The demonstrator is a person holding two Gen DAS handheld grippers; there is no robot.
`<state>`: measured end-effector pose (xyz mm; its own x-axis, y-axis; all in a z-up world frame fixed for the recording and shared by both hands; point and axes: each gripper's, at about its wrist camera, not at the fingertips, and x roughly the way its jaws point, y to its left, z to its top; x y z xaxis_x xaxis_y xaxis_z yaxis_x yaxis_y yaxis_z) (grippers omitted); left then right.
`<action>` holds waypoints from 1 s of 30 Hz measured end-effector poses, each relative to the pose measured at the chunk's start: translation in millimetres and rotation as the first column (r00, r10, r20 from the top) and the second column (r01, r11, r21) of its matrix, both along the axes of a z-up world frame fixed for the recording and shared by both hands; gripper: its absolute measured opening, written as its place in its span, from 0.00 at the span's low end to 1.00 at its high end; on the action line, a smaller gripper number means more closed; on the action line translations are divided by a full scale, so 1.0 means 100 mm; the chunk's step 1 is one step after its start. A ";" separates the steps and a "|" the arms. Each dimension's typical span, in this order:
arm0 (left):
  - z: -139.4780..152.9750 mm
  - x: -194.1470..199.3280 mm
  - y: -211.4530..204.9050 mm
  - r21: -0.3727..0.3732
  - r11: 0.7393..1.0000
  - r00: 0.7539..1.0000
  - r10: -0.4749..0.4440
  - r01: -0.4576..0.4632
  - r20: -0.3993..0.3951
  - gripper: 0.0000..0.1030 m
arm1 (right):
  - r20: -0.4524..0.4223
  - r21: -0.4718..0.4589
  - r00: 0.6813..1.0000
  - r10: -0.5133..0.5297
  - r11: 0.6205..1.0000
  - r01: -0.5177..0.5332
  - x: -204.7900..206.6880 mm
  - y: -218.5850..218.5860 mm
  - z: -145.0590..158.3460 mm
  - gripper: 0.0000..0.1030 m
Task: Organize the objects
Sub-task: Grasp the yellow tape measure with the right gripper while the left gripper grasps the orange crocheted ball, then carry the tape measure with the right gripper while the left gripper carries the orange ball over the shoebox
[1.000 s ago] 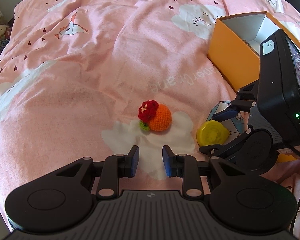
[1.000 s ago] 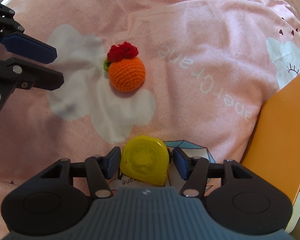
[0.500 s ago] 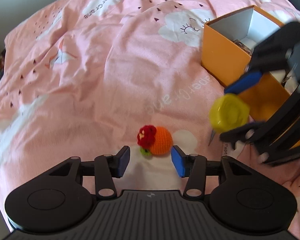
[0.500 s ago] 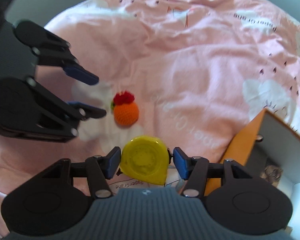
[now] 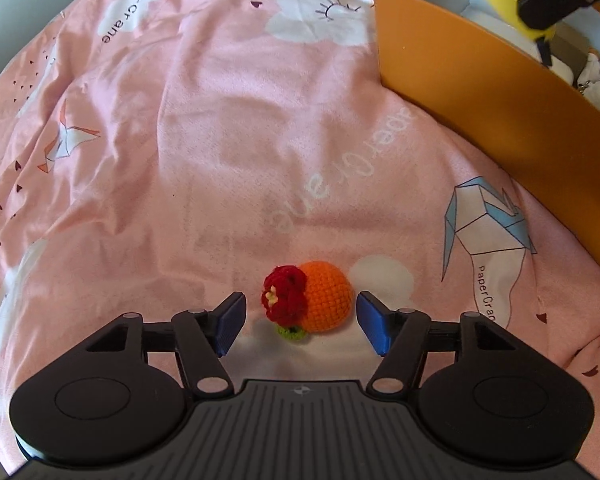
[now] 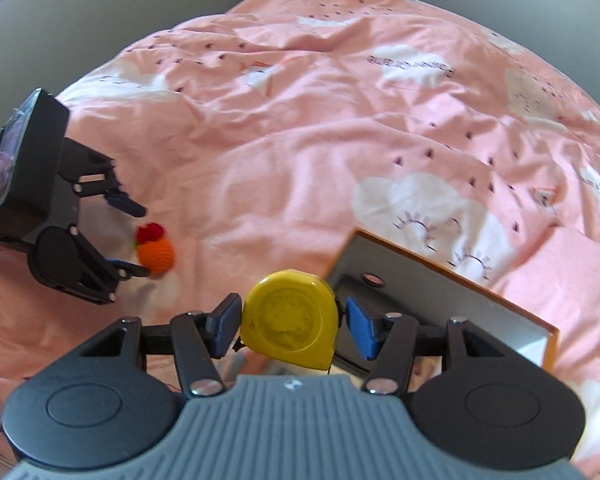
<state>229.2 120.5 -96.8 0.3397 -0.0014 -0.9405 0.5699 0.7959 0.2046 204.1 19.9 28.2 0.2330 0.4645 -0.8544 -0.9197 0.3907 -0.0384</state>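
The left gripper (image 5: 300, 316) hangs low over the pink bedspread (image 5: 180, 160), jaws just spread wide — the crocheted orange (image 5: 320, 302) lies between them, untouched. The right gripper (image 6: 290, 322) pinches the yellow tape measure (image 6: 292, 320) above the orange box (image 6: 500, 304) near the bed's edge.

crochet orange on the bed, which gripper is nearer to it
Left. The left gripper straddles the crochet orange, jaws open. The right gripper holds the yellow tape measure over the orange box.
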 end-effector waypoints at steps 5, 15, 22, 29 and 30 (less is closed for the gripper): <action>-0.11 0.08 -0.01 0.000 1.000 0.999 0.024 -0.024 -0.042 0.68 | 0.006 -0.048 0.997 -0.071 0.996 0.071 0.25 -0.18 -0.16 0.58; -0.19 0.15 0.02 -0.015 0.998 0.990 0.060 -0.062 -0.125 0.54 | -0.004 -0.073 0.994 -0.109 0.991 0.109 0.40 -0.32 -0.41 0.58; 0.02 0.08 0.07 -0.065 0.992 0.991 0.103 -0.109 -0.085 0.53 | 0.002 -0.070 0.994 -0.111 0.991 0.111 0.47 -0.39 -0.43 0.58; 0.49 0.05 -0.02 -0.140 0.983 0.993 0.121 -0.121 -0.009 0.52 | 0.056 -0.088 0.997 -0.048 0.995 0.053 0.48 -0.47 -0.42 0.58; 0.57 0.04 -0.04 -0.156 0.981 0.993 0.121 -0.119 0.004 0.52 | 0.065 -0.091 0.997 -0.038 0.995 0.044 0.48 -0.48 -0.42 0.58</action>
